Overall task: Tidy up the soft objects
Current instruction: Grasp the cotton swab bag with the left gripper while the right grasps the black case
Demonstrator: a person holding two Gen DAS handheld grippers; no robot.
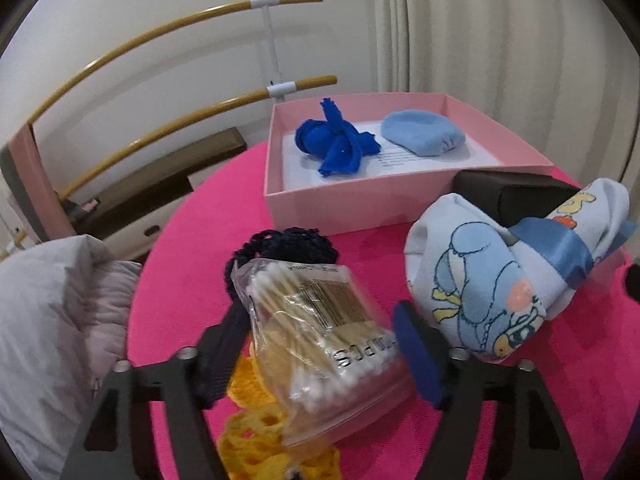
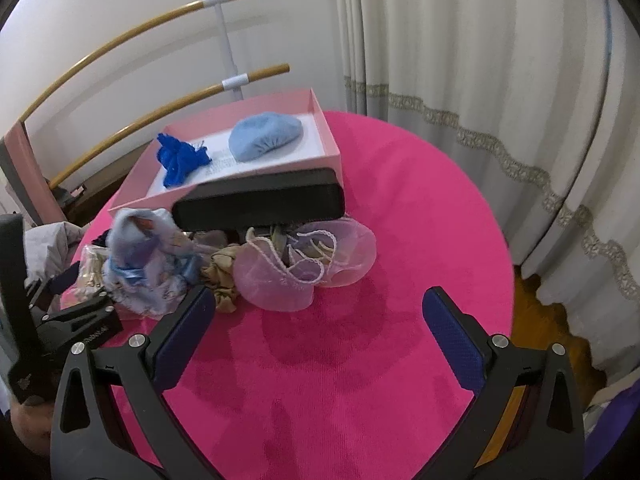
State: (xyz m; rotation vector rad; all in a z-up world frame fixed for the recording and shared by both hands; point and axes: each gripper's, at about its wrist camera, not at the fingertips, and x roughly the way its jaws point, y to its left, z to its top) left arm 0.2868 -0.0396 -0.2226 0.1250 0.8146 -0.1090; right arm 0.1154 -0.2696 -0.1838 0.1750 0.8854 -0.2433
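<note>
Item: clear plastic bag of cotton swabs (image 1: 320, 344), lying on the round pink table (image 1: 360, 252) over a yellow crocheted piece (image 1: 256, 432), between our left gripper (image 1: 320, 352)'s half-closed pads; whether they press it we cannot tell. Destination: shallow pink cardboard box (image 1: 340, 208), well behind. We judge a centred, gentle squeeze best, leaving the crochet behind. Right gripper (image 2: 316, 336): wide, empty, over bare table.

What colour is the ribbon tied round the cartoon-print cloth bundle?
Blue: a satin ribbon around the pale blue cartoon-print bundle, clearest in the left wrist view.
</note>
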